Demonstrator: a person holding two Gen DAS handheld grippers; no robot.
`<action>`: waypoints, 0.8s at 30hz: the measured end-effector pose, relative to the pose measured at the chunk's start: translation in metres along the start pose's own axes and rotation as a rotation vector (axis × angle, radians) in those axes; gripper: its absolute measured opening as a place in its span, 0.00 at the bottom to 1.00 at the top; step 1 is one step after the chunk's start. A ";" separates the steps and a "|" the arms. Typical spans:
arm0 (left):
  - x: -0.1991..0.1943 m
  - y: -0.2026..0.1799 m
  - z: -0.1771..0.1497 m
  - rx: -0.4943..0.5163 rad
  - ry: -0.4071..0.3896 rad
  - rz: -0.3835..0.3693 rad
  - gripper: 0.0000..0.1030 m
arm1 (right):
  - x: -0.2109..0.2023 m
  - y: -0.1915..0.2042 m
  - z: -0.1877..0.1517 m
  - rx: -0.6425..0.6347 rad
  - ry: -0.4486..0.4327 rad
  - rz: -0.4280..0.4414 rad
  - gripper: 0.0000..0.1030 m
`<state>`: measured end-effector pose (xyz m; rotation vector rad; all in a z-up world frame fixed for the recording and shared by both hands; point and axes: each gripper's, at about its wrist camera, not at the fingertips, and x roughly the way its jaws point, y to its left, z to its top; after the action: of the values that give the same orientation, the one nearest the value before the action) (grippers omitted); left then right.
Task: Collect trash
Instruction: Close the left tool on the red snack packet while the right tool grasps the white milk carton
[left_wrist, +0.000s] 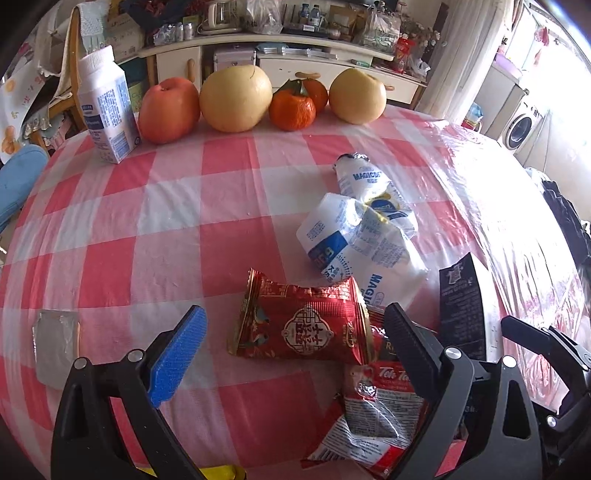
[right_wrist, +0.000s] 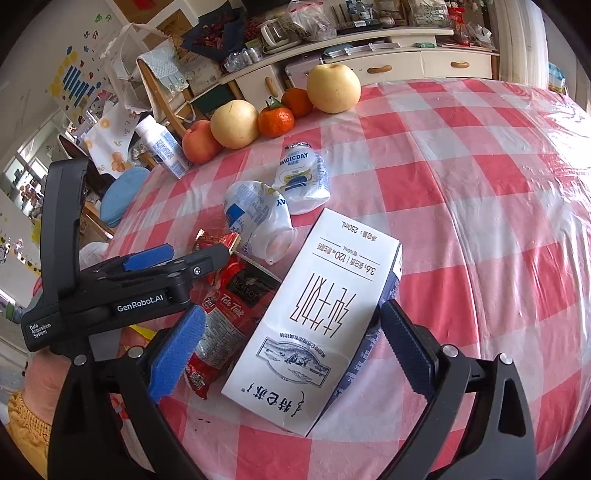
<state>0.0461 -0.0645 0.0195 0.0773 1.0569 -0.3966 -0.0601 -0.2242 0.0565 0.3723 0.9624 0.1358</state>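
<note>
Both of your grippers hang spread over trash on the checked tabletop.

Your left gripper frames the red snack packet; your right gripper, touching nothing, frames the flattened milk carton.

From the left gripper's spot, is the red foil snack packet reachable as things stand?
Probably yes. The left gripper is open, and the red foil packet lies flat right between its fingers with nothing on top. The Teh Tarik sachet only crowds the black finger's side.
</note>
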 end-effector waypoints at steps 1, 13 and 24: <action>0.001 0.000 0.000 0.000 0.002 0.001 0.92 | 0.001 0.000 0.000 -0.003 0.001 -0.006 0.93; 0.008 -0.003 -0.005 -0.002 -0.013 0.013 0.64 | 0.016 -0.001 0.001 -0.023 0.009 -0.057 0.93; 0.000 -0.004 -0.011 -0.010 -0.044 -0.007 0.53 | 0.019 -0.004 0.002 -0.033 -0.005 -0.083 0.74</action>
<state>0.0353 -0.0655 0.0147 0.0562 1.0156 -0.3978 -0.0481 -0.2234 0.0413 0.3017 0.9685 0.0750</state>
